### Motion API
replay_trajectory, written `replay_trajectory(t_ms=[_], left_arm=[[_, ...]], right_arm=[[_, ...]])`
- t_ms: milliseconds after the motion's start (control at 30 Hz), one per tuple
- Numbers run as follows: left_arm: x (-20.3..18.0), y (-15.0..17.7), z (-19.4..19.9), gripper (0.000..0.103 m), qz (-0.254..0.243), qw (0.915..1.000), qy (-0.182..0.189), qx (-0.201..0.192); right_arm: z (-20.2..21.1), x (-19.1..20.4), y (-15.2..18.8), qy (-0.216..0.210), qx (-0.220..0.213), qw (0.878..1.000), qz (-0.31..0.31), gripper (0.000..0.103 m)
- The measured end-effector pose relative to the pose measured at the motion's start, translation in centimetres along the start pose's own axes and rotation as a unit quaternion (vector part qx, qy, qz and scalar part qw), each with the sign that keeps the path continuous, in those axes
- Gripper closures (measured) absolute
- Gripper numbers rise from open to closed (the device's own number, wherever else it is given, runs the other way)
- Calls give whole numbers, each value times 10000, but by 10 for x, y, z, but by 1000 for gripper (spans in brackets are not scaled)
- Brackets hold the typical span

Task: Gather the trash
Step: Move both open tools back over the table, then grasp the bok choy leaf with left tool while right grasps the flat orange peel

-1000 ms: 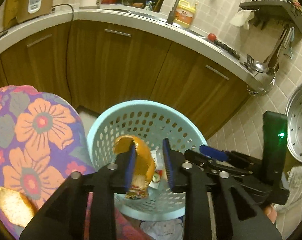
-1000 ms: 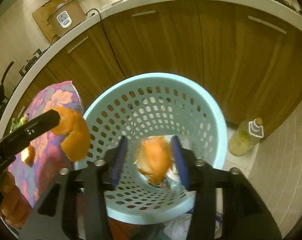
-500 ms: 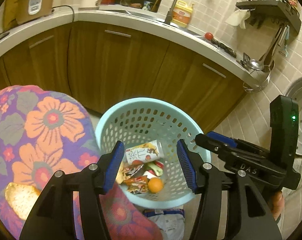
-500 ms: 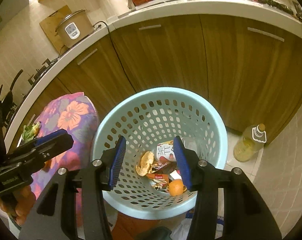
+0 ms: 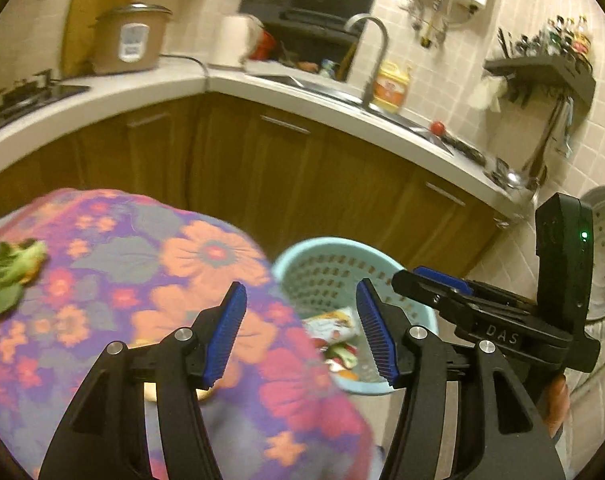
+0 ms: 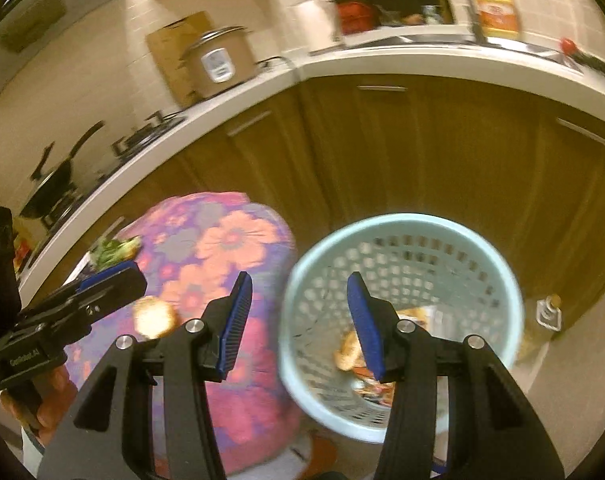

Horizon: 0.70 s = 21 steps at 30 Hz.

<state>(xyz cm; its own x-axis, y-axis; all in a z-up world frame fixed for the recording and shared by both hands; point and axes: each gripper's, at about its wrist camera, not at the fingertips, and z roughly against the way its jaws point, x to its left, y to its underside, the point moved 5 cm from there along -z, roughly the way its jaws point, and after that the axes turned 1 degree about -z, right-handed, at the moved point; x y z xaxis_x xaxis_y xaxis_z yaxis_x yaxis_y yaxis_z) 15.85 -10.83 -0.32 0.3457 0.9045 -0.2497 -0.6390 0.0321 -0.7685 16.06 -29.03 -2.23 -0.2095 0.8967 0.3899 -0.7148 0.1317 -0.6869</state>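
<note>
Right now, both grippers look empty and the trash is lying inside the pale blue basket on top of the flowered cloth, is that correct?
Not quite: the basket stands on the floor beside the flowered cloth, not on it, as the right wrist view shows. Both the left gripper and the right gripper are indeed empty, and the trash lies inside.

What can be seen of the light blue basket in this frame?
The light blue basket looks like round plastic, its wall pierced by rows of holes under a smooth rim. It stands upright on the floor beside the flowered cloth, before the wooden cabinets. Wrappers and peel lie at its bottom. Neither gripper touches it.
</note>
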Motion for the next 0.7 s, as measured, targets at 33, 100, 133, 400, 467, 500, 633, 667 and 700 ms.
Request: replay_trajectory(t_ms=[33, 100, 133, 400, 467, 500, 633, 667, 700], left_arm=[[10, 1, 8, 47, 50, 9999, -90, -55], [29, 1, 21, 47, 183, 9995, -216, -131], [39, 2, 27, 47, 262, 9991, -287, -166], [139, 17, 79, 47, 1084, 9893, -866, -455], [162, 21, 90, 47, 1267, 9857, -984, -510], [173, 23, 93, 47, 1352, 9840, -1036, -529], [215, 37, 97, 36, 1793, 9717, -1465, -468], [224, 40, 95, 36, 1848, 9700, -1529, -405], [230, 42, 93, 36, 1889, 9687, -1565, -375]], right_arm=[[-5, 12, 1, -66, 42, 9999, 90, 57], [-14, 31, 6, -118, 122, 9996, 228, 57], [-19, 41, 8, -165, 183, 9993, 296, 57], [-61, 90, 32, -352, 570, 9961, 580, 57], [-71, 95, 38, -326, 658, 9953, 633, 57], [-76, 99, 41, -303, 691, 9950, 655, 57], [-97, 110, 51, -316, 920, 9925, 735, 57], [-99, 114, 53, -343, 966, 9917, 773, 57], [-102, 118, 55, -325, 984, 9911, 834, 57]])
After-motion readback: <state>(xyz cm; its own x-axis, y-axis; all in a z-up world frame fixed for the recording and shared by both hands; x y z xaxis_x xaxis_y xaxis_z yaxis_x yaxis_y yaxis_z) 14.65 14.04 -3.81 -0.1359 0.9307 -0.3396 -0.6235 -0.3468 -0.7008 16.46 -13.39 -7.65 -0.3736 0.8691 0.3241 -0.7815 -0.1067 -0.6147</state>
